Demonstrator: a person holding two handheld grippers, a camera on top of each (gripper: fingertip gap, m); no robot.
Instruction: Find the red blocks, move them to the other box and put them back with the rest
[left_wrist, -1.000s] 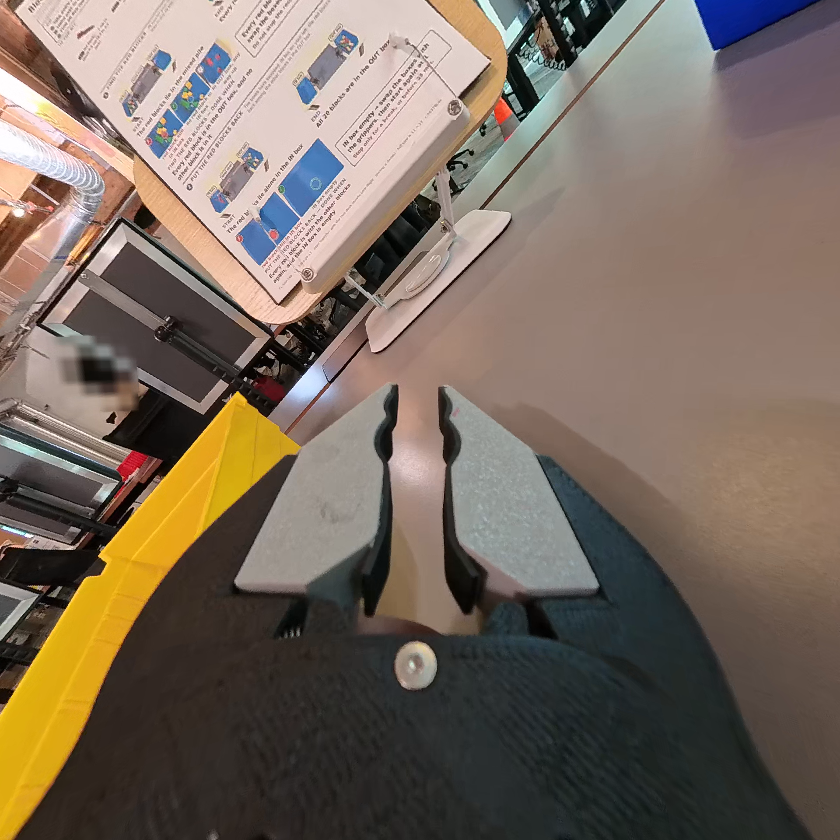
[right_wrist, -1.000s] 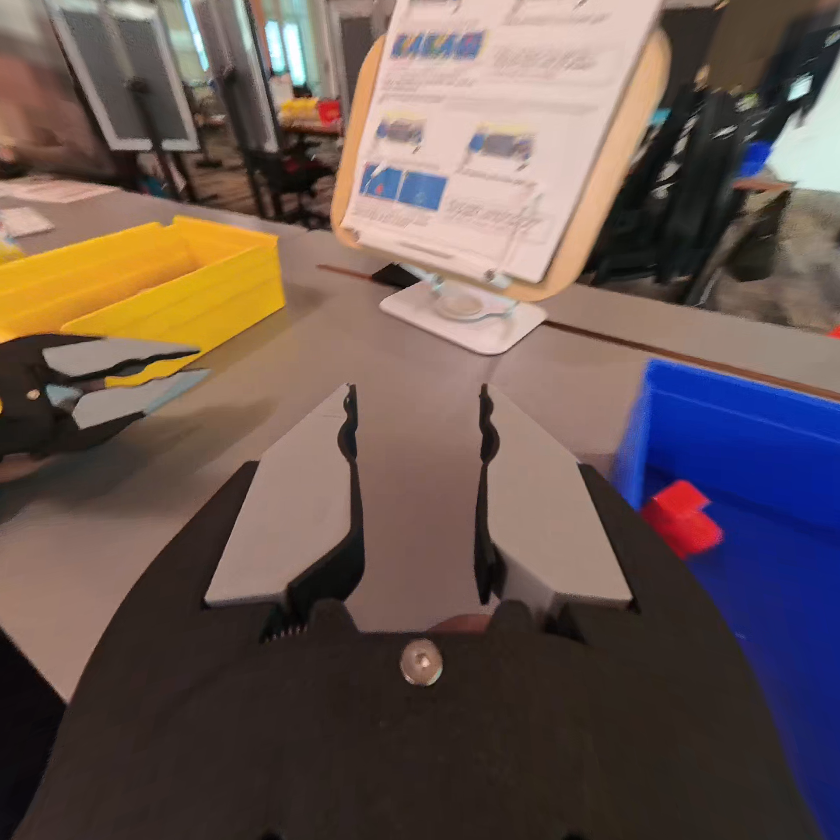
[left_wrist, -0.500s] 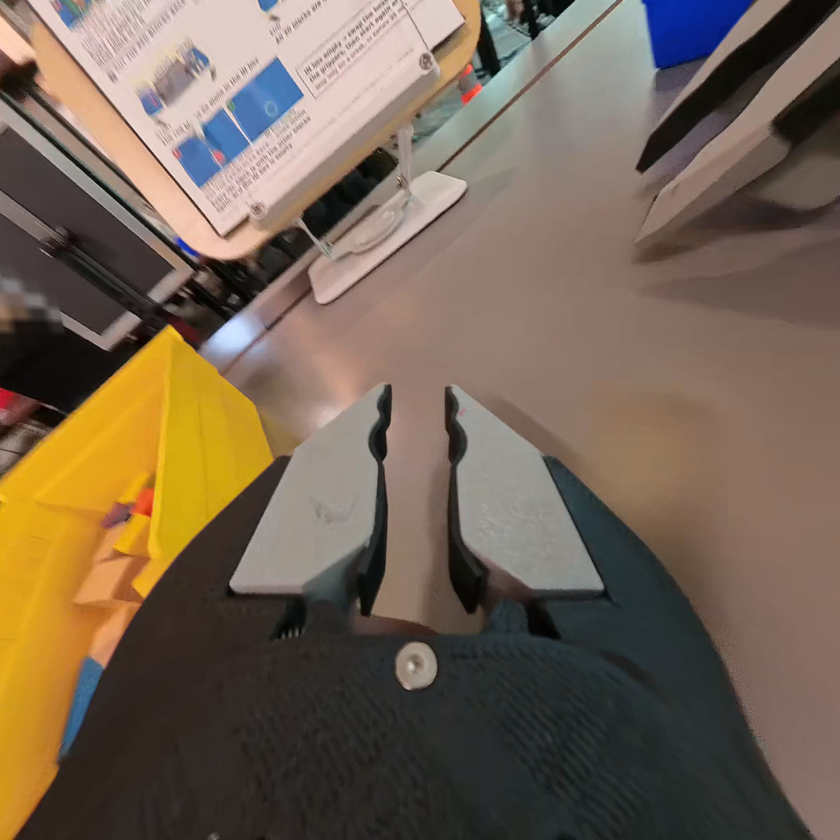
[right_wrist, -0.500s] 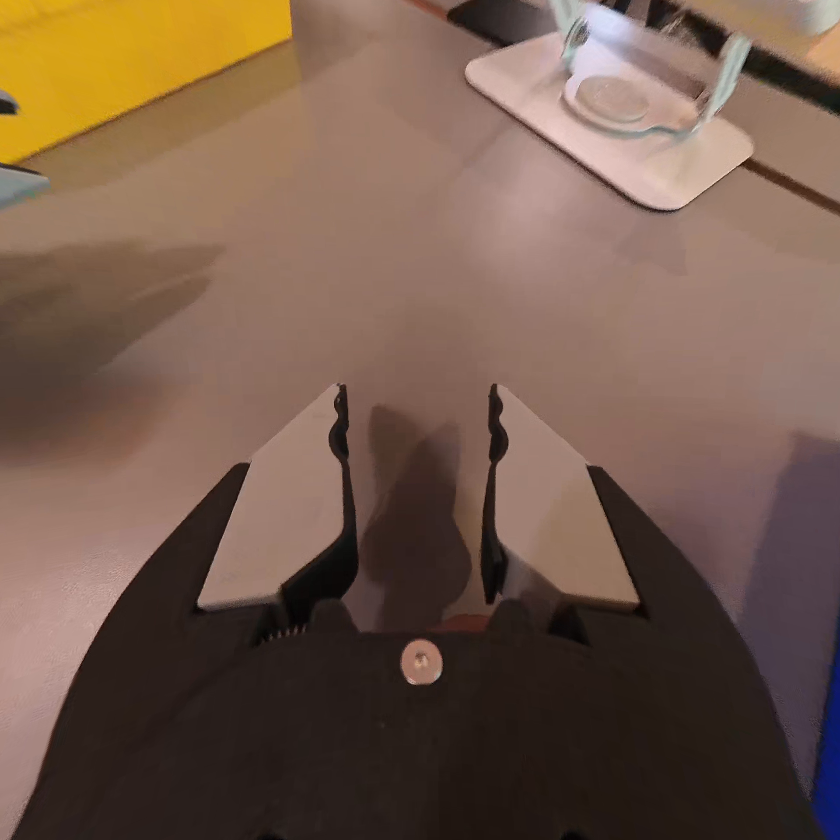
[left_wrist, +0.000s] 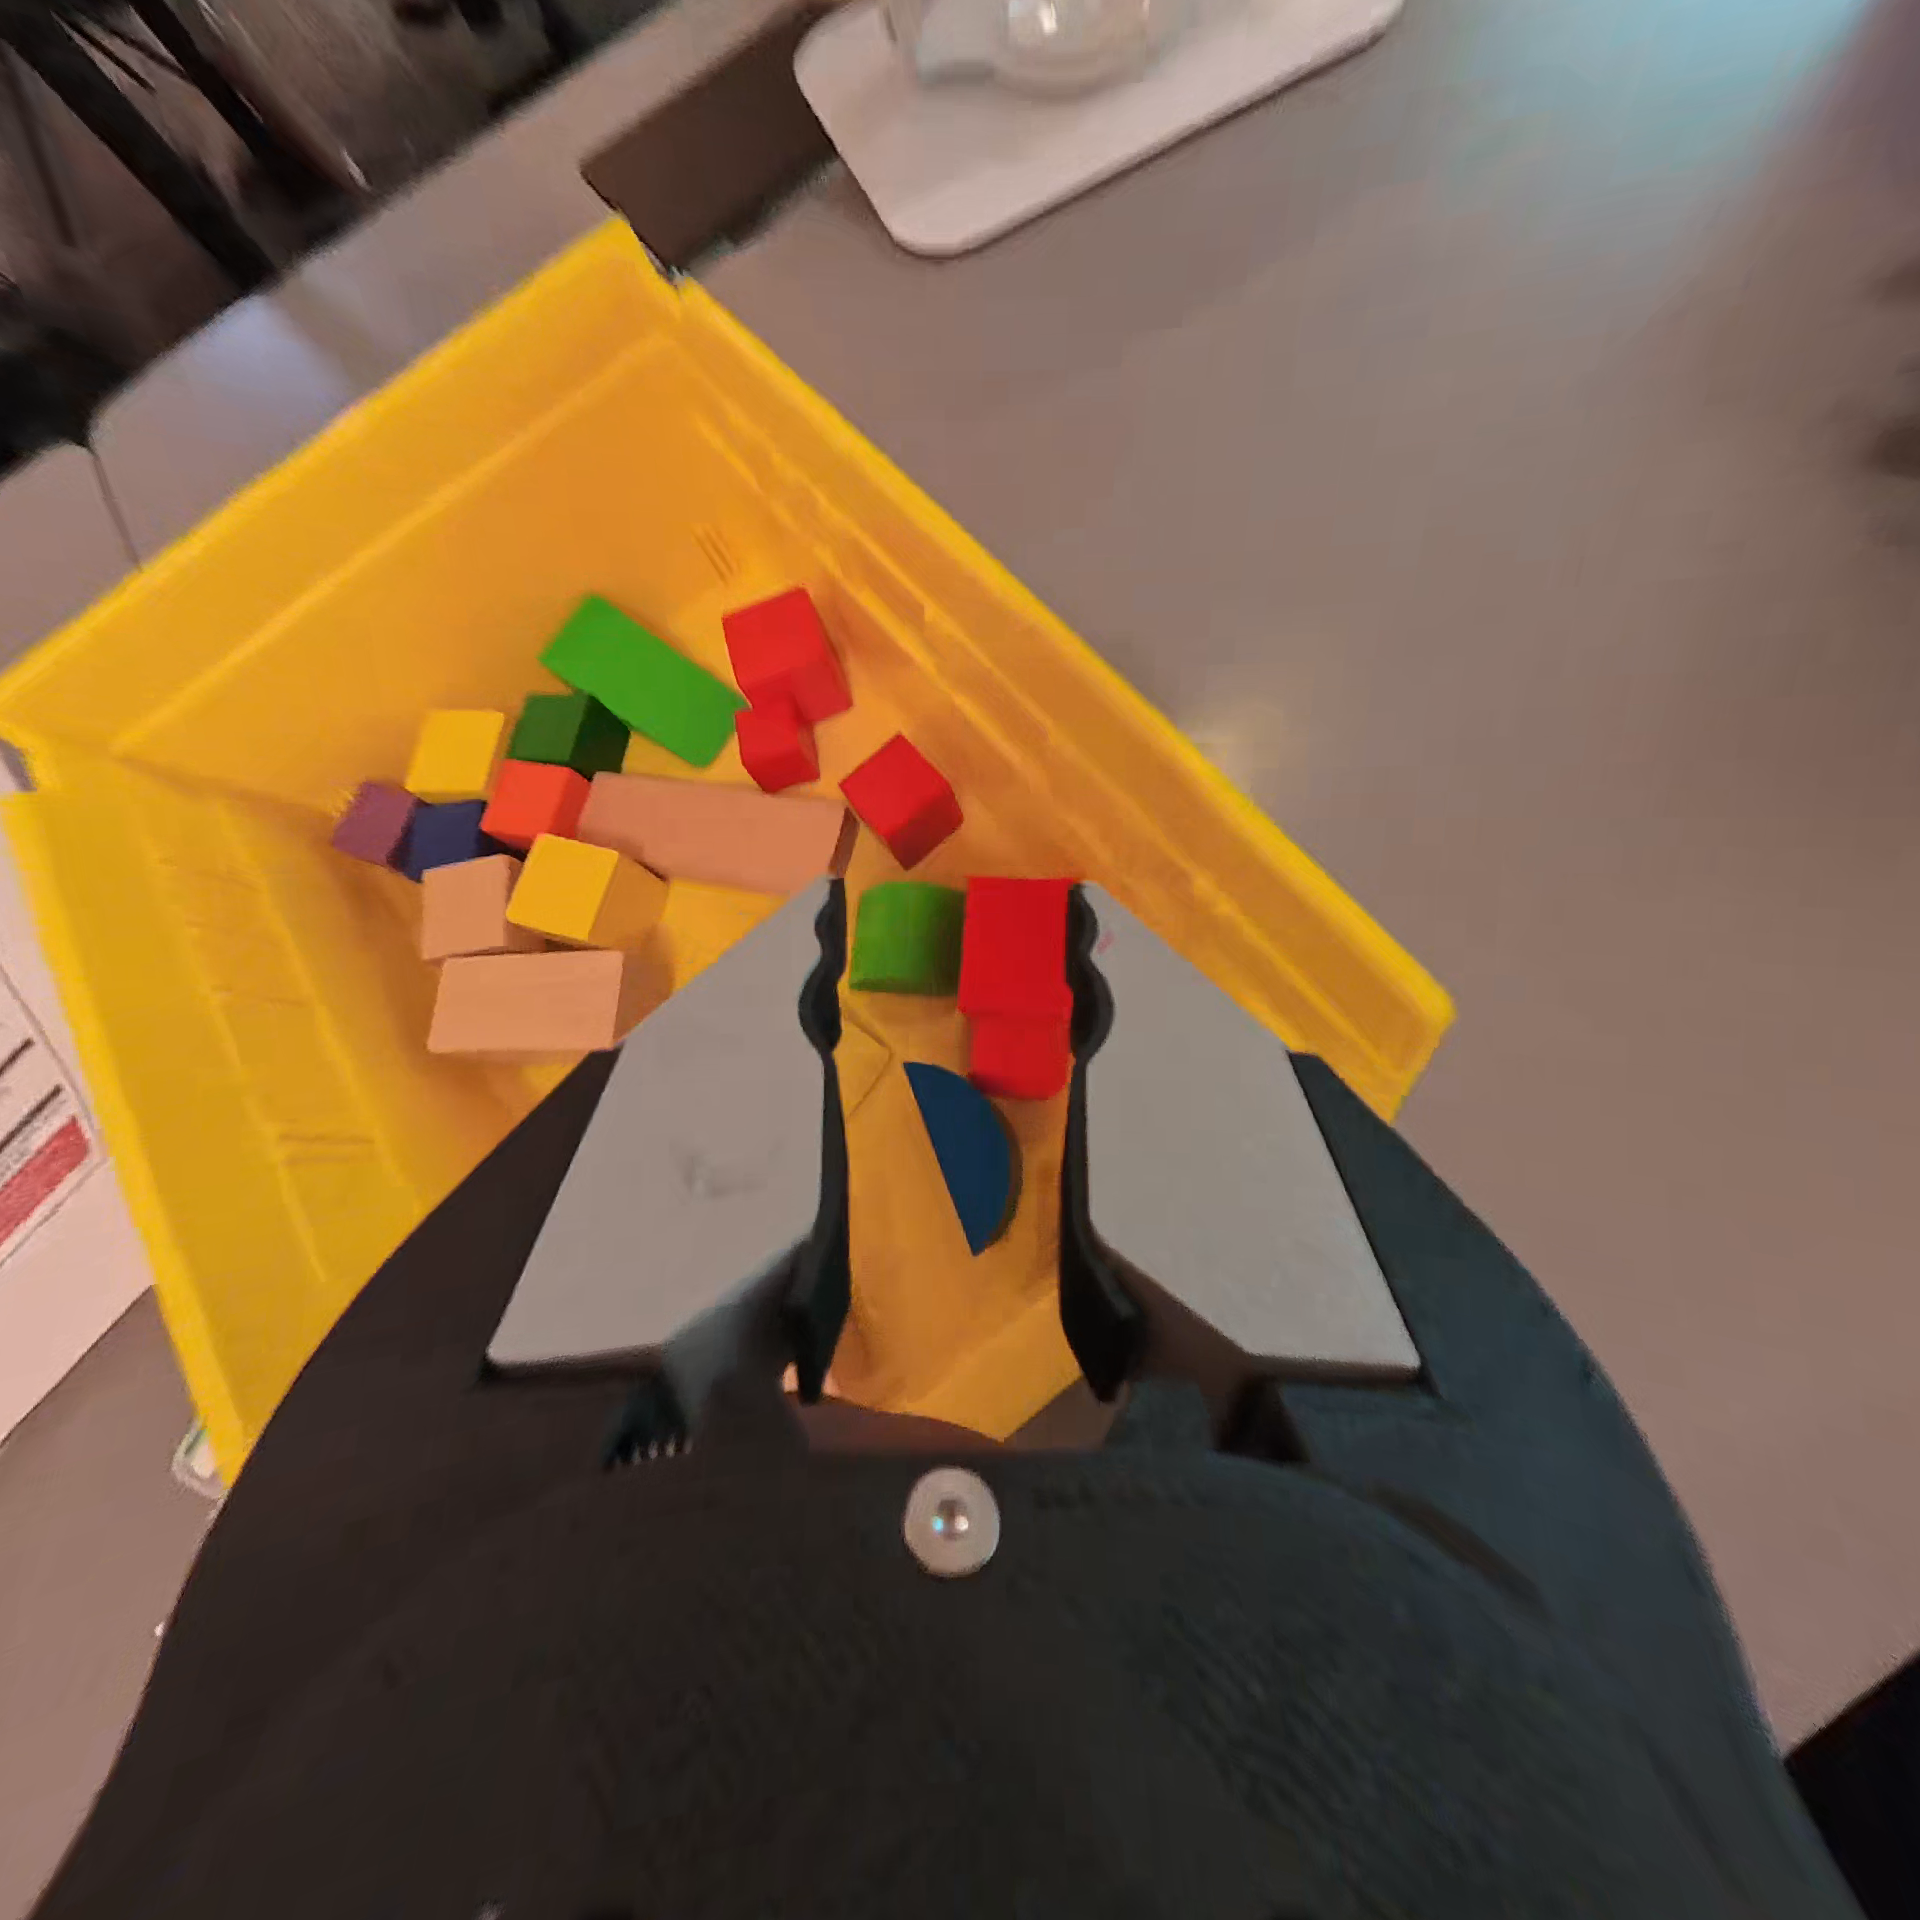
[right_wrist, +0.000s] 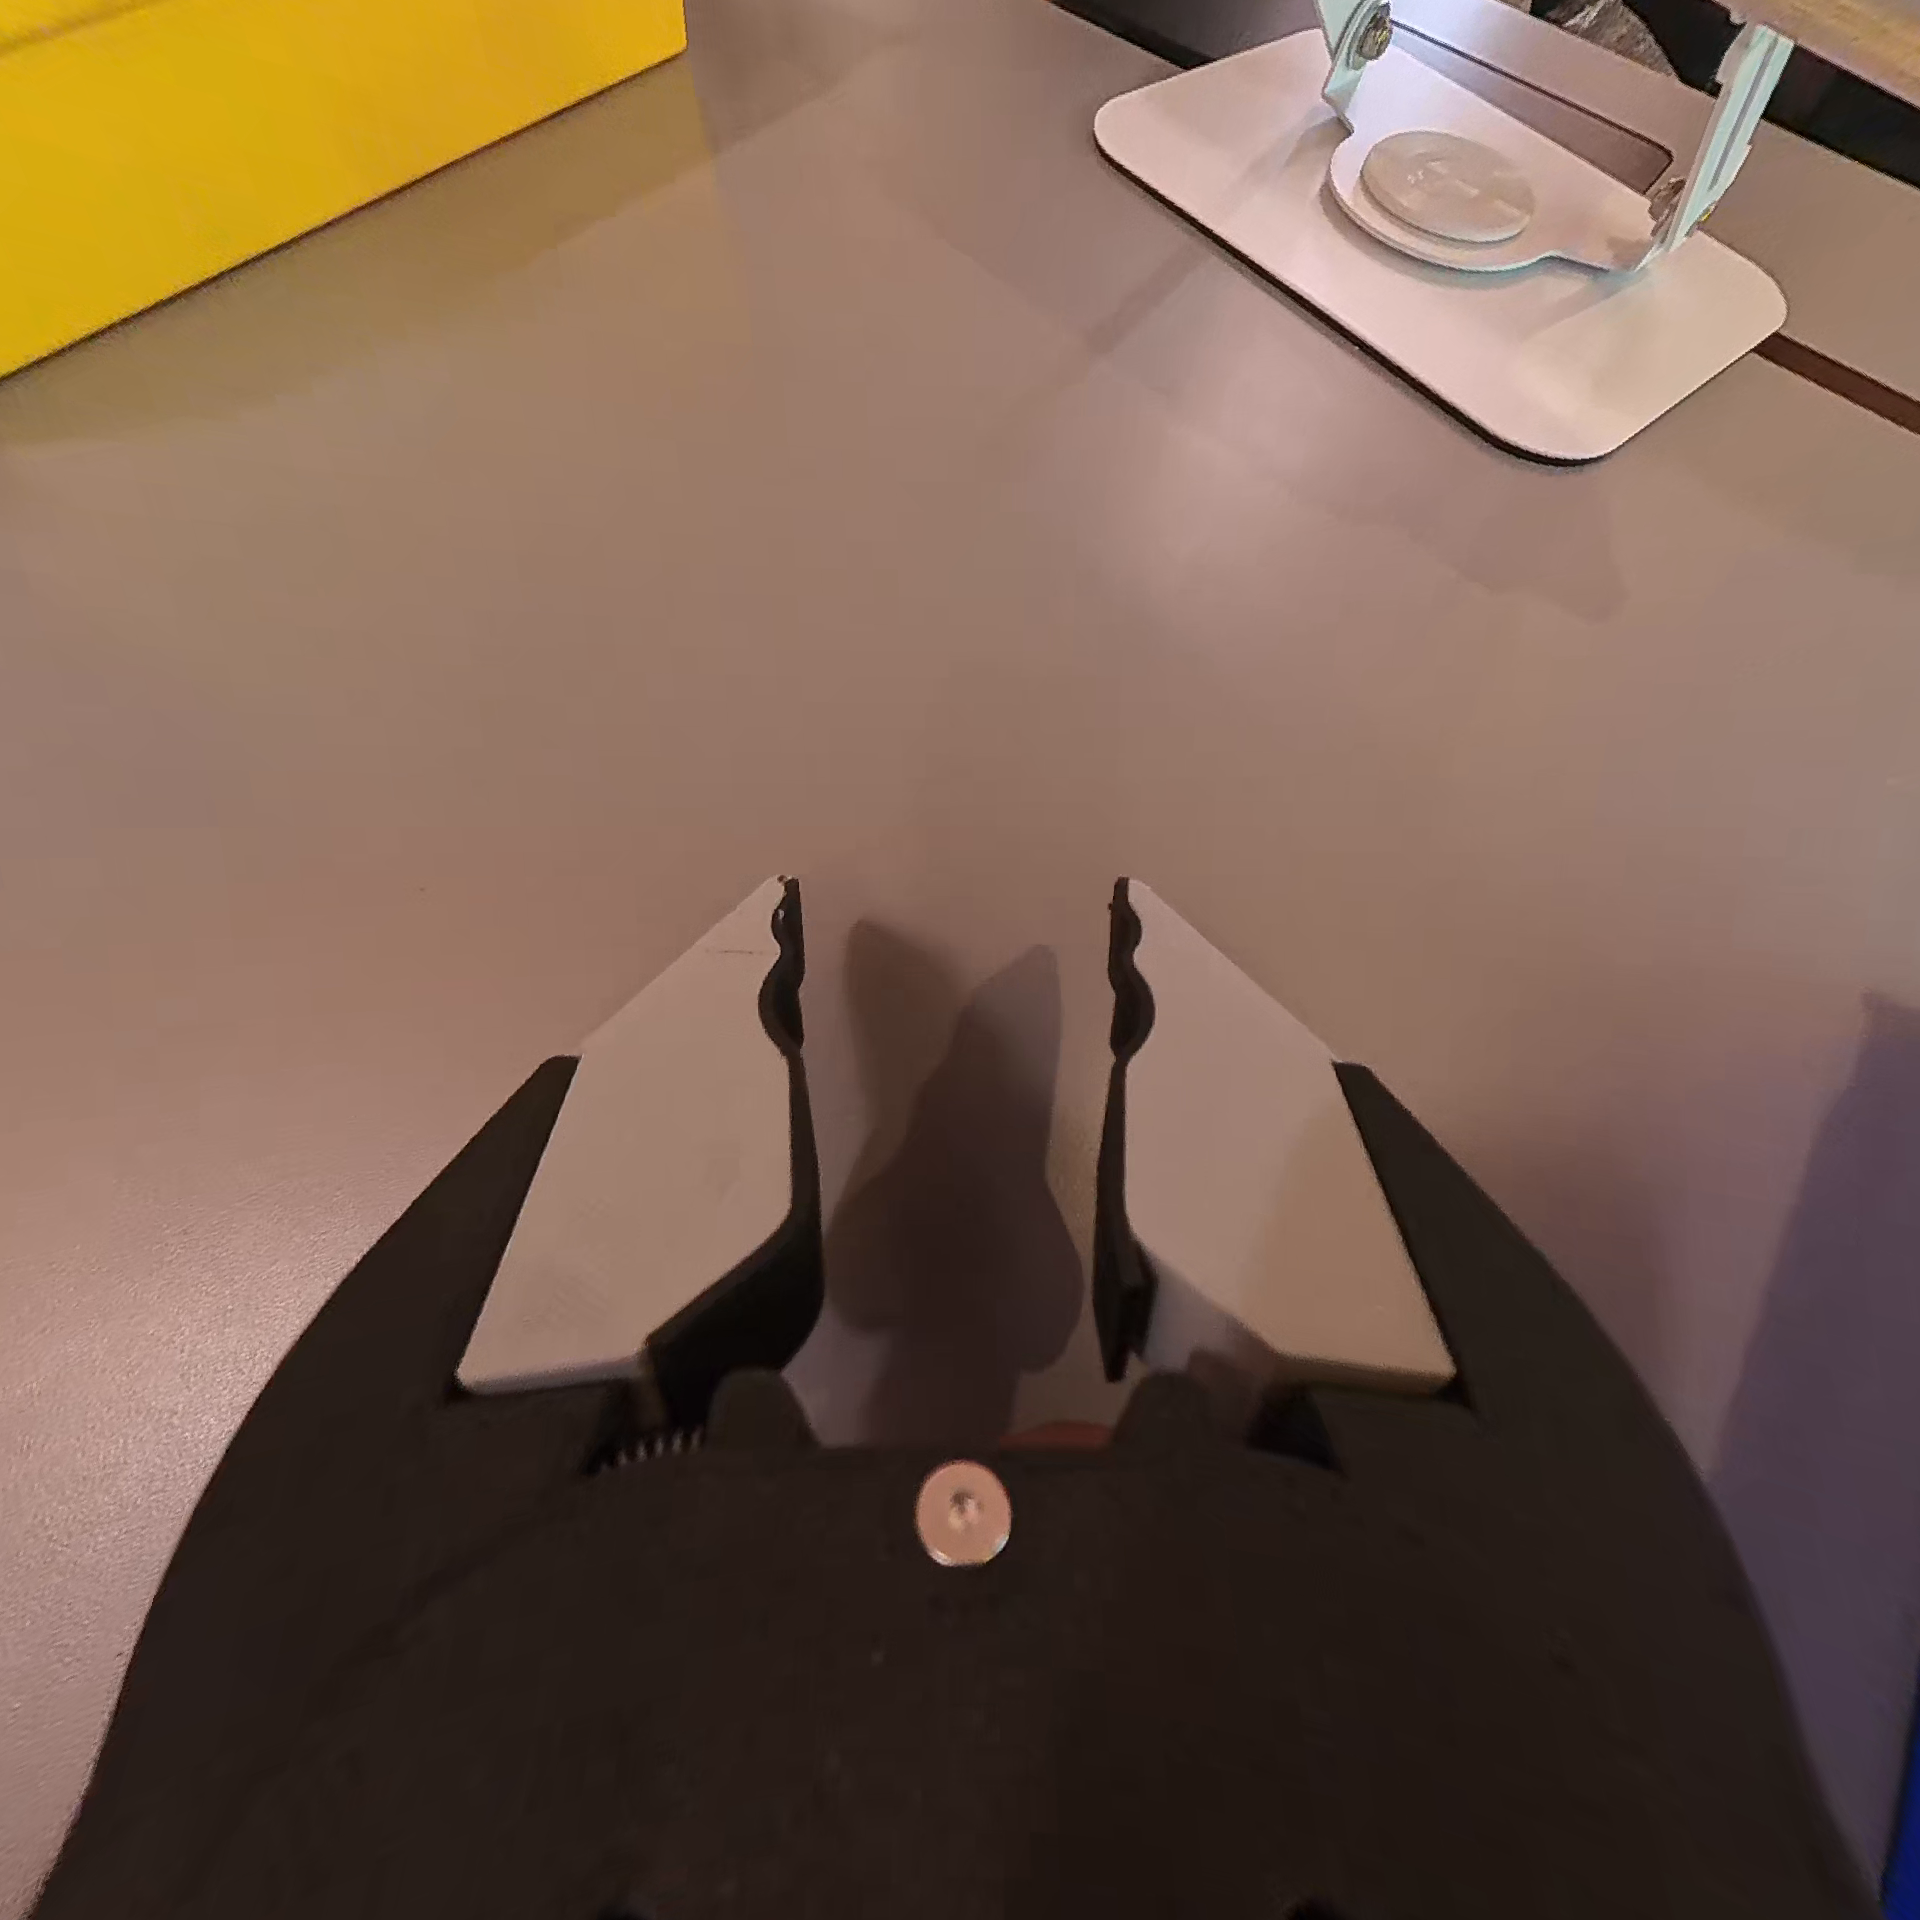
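In the left wrist view the yellow box (left_wrist: 312, 644) holds a mixed pile of blocks. Red blocks lie at the far side (left_wrist: 784, 665), beside it (left_wrist: 902, 800), and right below my fingertips (left_wrist: 1016, 977). My left gripper (left_wrist: 954, 904) hovers open over the box. That near red block, a green block (left_wrist: 906, 938) and a blue half-disc (left_wrist: 971, 1153) show between its fingers, lying in the box and not gripped. My right gripper (right_wrist: 956, 904) is open and empty, low over the bare grey table (right_wrist: 520, 675).
Green, yellow, orange, purple, dark blue and plain wood blocks fill the box's left part. The white stand base (left_wrist: 1091, 125) sits beyond the box and shows in the right wrist view (right_wrist: 1455, 260). The yellow box's wall (right_wrist: 312, 135) is at that view's top left. A paper sheet (left_wrist: 42, 1195) lies left of the box.
My left gripper swung from the table over the yellow box, tipped down at the blocks, and its jaws opened wider. My right gripper dipped toward the table and stayed open.
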